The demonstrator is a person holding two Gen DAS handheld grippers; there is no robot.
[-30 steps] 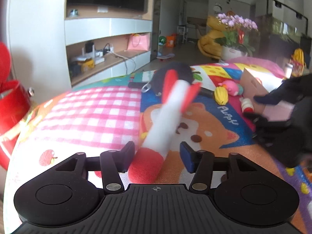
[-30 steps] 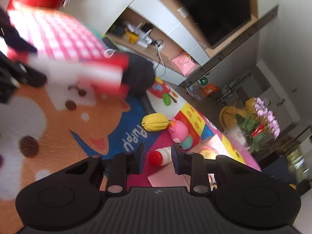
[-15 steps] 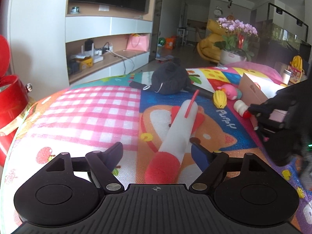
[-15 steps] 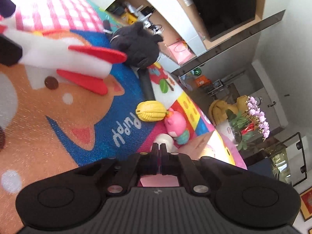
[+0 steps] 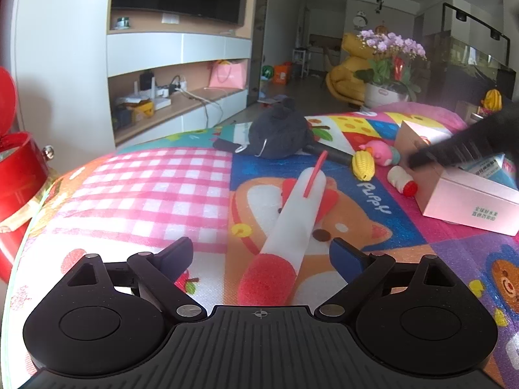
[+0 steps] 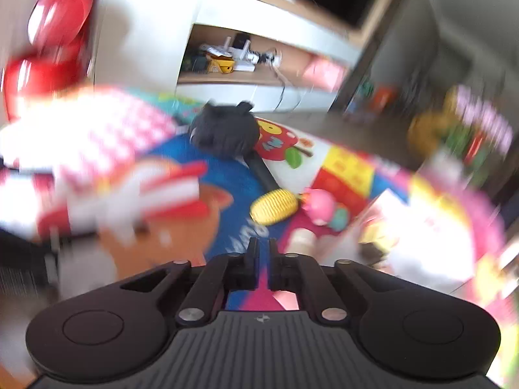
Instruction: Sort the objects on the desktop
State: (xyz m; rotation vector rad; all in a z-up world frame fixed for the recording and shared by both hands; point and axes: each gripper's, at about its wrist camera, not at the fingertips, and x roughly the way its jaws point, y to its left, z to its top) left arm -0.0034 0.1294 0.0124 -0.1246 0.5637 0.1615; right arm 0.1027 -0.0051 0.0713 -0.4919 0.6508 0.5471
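My left gripper (image 5: 261, 253) is low over the mat (image 5: 139, 194), near its front edge. Its jaws are opening and stand wide; the rocket (image 5: 285, 223) lies flat on the mat between them, and neither pad touches it. The rocket's red nose points toward me and its red fins point toward the far edge.

My right gripper (image 6: 263, 253) is over the right part of the mat. Its jaws are opening from a near-pressed position, with a narrow gap. I see nothing pinched between them, only mat and a pink corner behind the gap. The right wrist view is heavily blurred.

Positions on the mat:
- Dark plush (image 5: 279, 129): near the far edge, lying across a black handle (image 5: 334, 154)
- Corn toy (image 5: 363, 164): right of the rocket's fins, at the end of the handle
- Pink toy (image 5: 381, 150): just beside the corn toy, on its right
- White bottle (image 5: 402, 181), red cap: just beside the left wall of the pink box (image 5: 470, 204)
- Pink box: open, toward the right edge

A red tin (image 5: 16, 175) stands beyond the mat's left edge
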